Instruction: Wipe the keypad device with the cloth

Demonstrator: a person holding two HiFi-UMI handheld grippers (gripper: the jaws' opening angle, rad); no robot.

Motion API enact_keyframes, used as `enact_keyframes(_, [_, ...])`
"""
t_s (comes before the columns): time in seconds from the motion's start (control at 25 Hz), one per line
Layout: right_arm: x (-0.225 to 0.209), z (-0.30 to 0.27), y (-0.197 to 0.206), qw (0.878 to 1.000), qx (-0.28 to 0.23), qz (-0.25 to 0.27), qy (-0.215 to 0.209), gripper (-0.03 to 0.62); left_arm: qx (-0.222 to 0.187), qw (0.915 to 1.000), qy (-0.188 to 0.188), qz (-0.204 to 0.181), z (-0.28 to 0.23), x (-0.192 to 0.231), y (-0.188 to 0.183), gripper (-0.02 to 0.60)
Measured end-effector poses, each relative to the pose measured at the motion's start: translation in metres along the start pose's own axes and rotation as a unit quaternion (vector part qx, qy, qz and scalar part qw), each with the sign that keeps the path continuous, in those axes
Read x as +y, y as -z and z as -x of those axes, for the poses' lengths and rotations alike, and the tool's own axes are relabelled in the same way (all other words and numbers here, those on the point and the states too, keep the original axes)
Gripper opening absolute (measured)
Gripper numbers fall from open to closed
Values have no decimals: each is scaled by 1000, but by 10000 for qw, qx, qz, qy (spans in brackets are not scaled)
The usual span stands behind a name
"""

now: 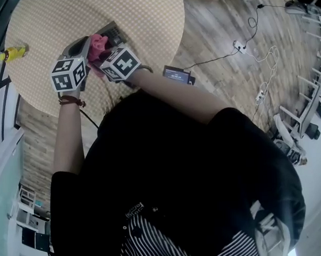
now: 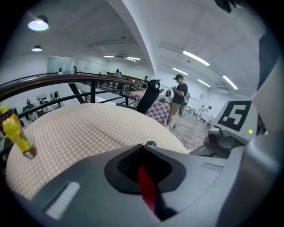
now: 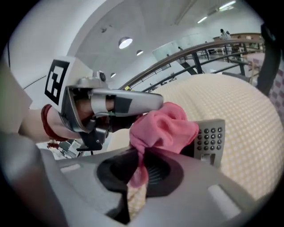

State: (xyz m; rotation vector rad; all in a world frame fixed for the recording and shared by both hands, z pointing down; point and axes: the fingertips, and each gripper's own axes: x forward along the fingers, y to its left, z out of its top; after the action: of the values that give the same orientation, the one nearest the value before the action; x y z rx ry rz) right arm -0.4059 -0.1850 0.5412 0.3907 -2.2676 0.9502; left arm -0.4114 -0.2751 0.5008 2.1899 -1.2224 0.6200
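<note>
My right gripper (image 3: 138, 170) is shut on a bunched pink cloth (image 3: 163, 127), which rests against the near end of the grey keypad device (image 3: 212, 138). In the head view the cloth (image 1: 97, 44) shows between the two marker cubes, and the keypad device (image 1: 113, 31) lies just beyond it on the round table. My left gripper (image 1: 78, 49) reaches in from the left beside the cloth; its jaws look shut (image 2: 146, 186), with only a thin red sliver between them. The left gripper view does not show the device.
The round table (image 1: 51, 18) has a yellow checked cover. A yellow bottle (image 1: 13, 52) stands at its left edge. A small dark device (image 1: 178, 75) sits past the table's right rim. Cables and a power strip (image 1: 239, 45) lie on the wooden floor.
</note>
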Motion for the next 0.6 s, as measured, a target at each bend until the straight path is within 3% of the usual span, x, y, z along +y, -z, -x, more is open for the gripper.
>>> enact_keyframes(0.16, [42,37,-1,9990,-198,394,111,44,-667,9953,-135,687,75,-21,18,5])
enact_keyframes(0.32, [65,75,11,9974,-639,317,109,44,-1076,9858,-141,1279,122,-51,48,5])
enact_keyframes(0.6, [56,120,41,9900,-1026,281,932,44,-1372,9870,111,827,132,-111,52,5])
